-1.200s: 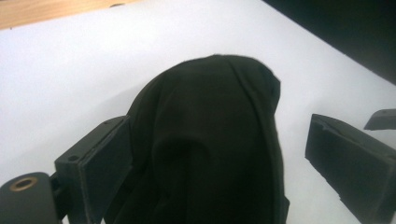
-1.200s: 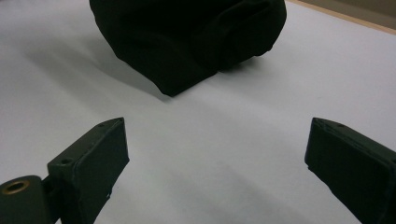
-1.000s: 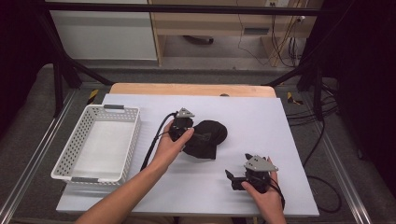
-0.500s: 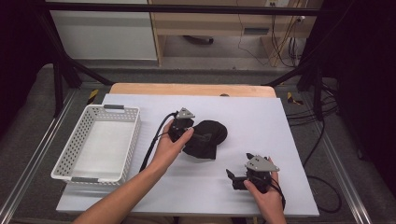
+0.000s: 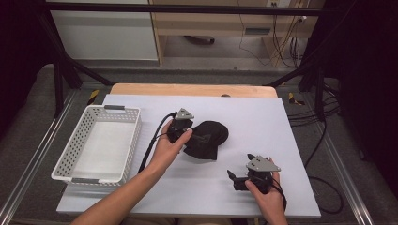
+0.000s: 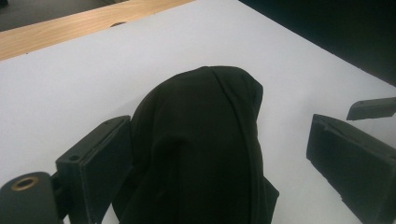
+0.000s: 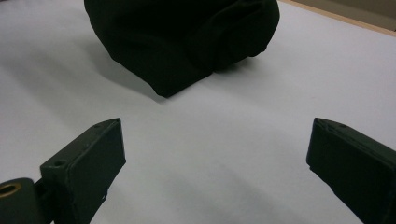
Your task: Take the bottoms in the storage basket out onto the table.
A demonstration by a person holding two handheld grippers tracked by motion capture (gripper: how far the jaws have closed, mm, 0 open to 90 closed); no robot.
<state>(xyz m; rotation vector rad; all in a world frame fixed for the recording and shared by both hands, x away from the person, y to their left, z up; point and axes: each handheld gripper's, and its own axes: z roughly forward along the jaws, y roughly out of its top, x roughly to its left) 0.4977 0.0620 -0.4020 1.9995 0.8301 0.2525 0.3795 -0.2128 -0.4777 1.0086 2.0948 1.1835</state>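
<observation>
A crumpled black cloth (image 5: 209,138) lies in the middle of the white table top (image 5: 263,122). My left gripper (image 5: 188,132) is at the cloth's left end. In the left gripper view it (image 6: 219,161) stands open, the cloth (image 6: 205,116) bulging up between its jaws: the left jaw touches the fabric and the right jaw stands apart from it. My right gripper (image 5: 233,180) rests near the front right of the table, pointing left. It (image 7: 215,163) is open over bare table, and the cloth (image 7: 187,37) lies some way beyond its jaws.
A white perforated basket (image 5: 126,140) stands at the table's left side, with nothing showing inside it. A wooden strip (image 5: 187,90) runs along the table's far edge. Black frame legs and cables stand on the floor beyond and to the right.
</observation>
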